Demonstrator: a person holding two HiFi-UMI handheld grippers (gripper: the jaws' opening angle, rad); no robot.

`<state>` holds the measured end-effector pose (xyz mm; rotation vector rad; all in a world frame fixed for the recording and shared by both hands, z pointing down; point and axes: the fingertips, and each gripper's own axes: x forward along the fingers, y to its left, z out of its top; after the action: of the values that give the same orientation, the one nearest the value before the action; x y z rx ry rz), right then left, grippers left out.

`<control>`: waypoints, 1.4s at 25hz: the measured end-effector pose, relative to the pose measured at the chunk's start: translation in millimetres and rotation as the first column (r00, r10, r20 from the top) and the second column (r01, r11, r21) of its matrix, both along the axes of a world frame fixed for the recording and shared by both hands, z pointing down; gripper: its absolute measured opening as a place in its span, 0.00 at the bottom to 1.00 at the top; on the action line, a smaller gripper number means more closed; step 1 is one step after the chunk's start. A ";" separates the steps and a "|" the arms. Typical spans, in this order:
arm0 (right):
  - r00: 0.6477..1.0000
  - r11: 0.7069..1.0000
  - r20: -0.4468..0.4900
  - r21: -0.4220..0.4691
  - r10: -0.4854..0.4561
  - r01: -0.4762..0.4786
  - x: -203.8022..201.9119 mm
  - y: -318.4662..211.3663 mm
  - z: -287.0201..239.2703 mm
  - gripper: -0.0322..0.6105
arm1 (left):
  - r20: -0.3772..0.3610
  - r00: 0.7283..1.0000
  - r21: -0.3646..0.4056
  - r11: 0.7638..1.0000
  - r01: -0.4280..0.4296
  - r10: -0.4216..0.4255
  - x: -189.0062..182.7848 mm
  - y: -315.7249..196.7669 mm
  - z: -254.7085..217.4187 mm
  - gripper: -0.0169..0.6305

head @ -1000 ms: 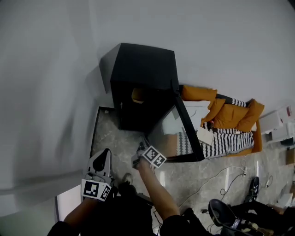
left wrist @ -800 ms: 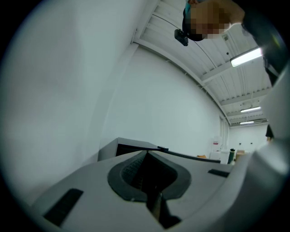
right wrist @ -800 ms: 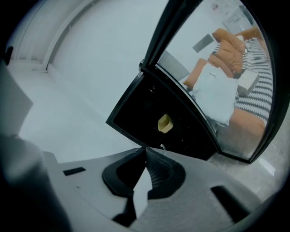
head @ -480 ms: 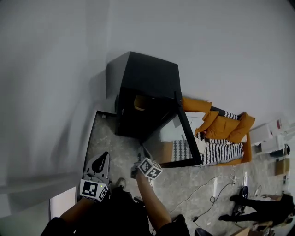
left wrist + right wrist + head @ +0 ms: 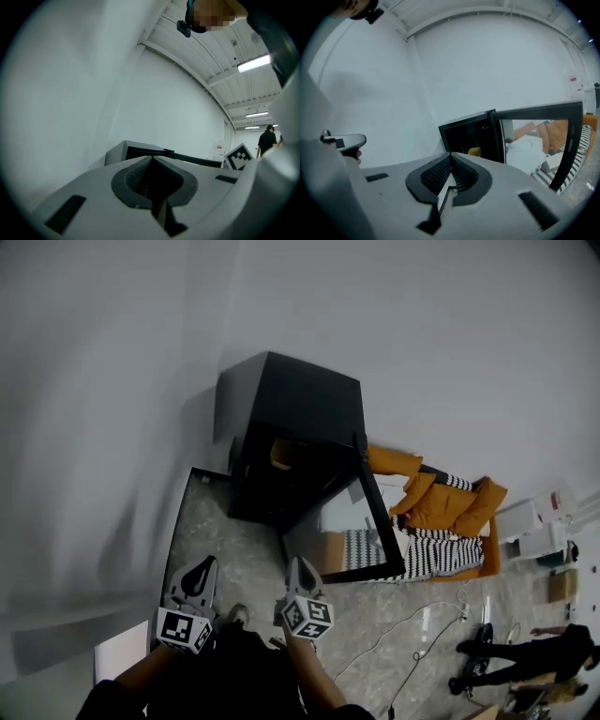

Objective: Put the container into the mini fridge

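The right gripper (image 5: 298, 565) has drawn back from the fridge door toward the person and now stands low in the head view, just beside the left gripper (image 5: 203, 565), both pointing up the frame at the mini fridge (image 5: 309, 399). The fridge itself has slid a little up and to the left in the head view.

The black mini fridge stands on the grey floor (image 5: 216, 531) against a white wall, in the middle of the frame. Its glass door (image 5: 361, 521) is swung open toward the right. The container (image 5: 279, 456), a small yellow thing, sits inside the fridge, high in the dark cavity at the upper left of the opening; in the right gripper view it shows just left of the door's hinge edge.

The left gripper's fingers (image 5: 133, 177) are pressed together with nothing between them. The right gripper's fingers (image 5: 435, 174) are likewise closed tight and empty. Neither gripper touches the fridge or the door.

Beyond the door, at the right of the head view, lies an orange sofa (image 5: 441, 502) with a black-and-white striped cloth (image 5: 450, 549). Cables (image 5: 422, 629) trail over the floor at the lower right, near a person in dark clothes (image 5: 534, 652).
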<state>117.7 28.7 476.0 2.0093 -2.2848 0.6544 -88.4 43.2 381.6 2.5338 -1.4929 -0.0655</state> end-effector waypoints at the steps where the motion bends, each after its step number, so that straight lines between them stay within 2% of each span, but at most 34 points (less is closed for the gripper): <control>1: 1.000 1.000 -0.005 0.015 -0.001 0.001 -2.2 6.7 -7.9 0.05 | 0.006 1.000 0.004 1.000 -0.008 0.008 0.5 2.4 -0.4 0.04; 6: 0.999 0.996 -0.038 0.085 -0.014 0.018 -19.4 43.5 -35.5 0.05 | 0.020 1.000 0.019 1.000 -0.024 0.024 2.0 9.3 2.4 0.04; 9: 0.998 0.994 -0.047 0.098 -0.033 0.038 -29.9 55.9 -41.3 0.05 | 0.017 1.000 0.017 1.000 -0.025 0.024 0.7 6.8 2.0 0.04; 35: 0.995 0.986 -0.050 0.142 -0.080 0.087 -35.2 47.5 -50.5 0.05 | 0.020 0.999 0.024 0.999 -0.031 0.030 7.8 1.7 2.3 0.04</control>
<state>82.5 76.2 425.5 1.9502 -2.4401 0.4462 -80.6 44.9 383.9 2.5832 -1.4695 -0.0544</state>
